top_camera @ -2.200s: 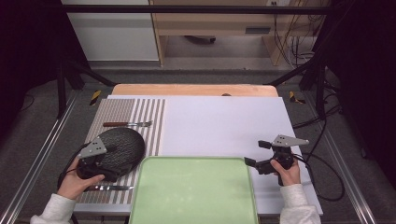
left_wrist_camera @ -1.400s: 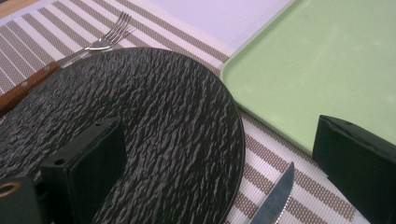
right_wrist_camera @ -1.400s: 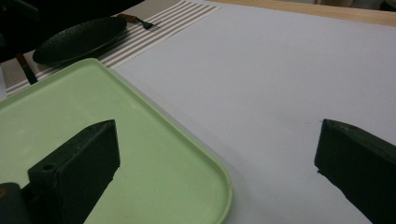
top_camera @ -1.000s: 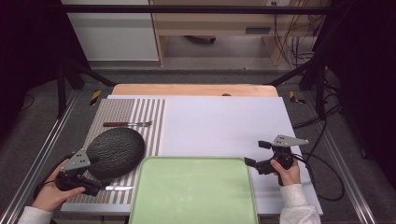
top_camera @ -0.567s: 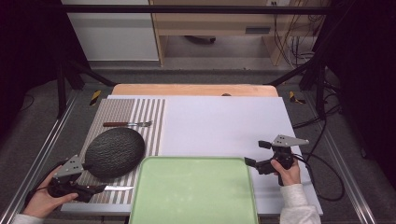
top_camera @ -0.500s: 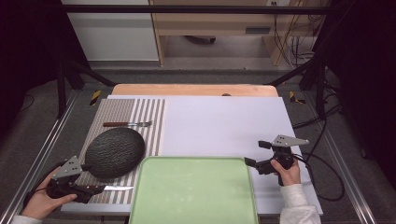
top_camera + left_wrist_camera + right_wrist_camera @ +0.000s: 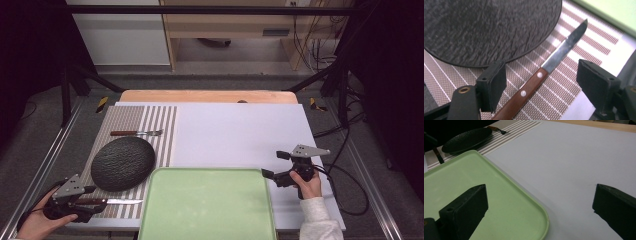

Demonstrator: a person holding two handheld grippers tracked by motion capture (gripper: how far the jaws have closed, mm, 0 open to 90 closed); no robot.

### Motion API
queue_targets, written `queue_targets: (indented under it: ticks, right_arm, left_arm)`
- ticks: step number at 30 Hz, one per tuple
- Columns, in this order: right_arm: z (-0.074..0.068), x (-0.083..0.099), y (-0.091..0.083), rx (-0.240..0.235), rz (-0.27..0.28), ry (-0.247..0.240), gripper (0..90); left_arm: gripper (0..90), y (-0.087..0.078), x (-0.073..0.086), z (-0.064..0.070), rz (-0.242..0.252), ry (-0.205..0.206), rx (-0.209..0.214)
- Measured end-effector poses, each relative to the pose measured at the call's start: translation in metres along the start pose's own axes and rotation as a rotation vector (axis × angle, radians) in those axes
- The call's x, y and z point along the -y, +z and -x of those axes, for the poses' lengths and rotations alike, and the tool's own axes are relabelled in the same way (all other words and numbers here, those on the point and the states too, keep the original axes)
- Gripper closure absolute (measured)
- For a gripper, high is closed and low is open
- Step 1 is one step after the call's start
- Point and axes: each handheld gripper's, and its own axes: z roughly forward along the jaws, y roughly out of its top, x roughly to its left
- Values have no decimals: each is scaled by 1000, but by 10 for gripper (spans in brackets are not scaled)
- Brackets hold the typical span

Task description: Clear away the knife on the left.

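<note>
A knife (image 7: pixel 112 201) with a brown riveted handle lies on the striped placemat (image 7: pixel 125 120) at the near left, blade pointing right. My left gripper (image 7: pixel 92 201) is open and low over it. In the left gripper view the jaws of my left gripper (image 7: pixel 542 75) stand wide on either side of the knife (image 7: pixel 564 48), touching nothing. A dark textured plate (image 7: pixel 122 162) sits just beyond, and a fork (image 7: pixel 137 133) lies farther back. My right gripper (image 7: pixel 275 165) is open and empty at the right edge of the green tray (image 7: pixel 207 205). In its own view, my right gripper (image 7: pixel 542 192) straddles the tray's corner (image 7: pixel 474 185).
White sheet (image 7: pixel 240 130) covers the table's middle and right. A wooden strip (image 7: pixel 205 96) runs along the far edge. Metal rails flank the table, and a cable (image 7: pixel 350 190) trails from the right gripper. The plate (image 7: pixel 486 27) lies close to the left jaw.
My left gripper has drawn back from over the plate toward the near left corner and now straddles the knife handle. The right gripper has not moved.
</note>
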Motion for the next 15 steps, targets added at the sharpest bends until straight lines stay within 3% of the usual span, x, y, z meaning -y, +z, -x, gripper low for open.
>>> queue_targets:
  ticks: [15]
  right_arm:
    - [0,0,0,0,1,0,6]
  left_arm:
    - [510,15,1,-5,-120,44,9]
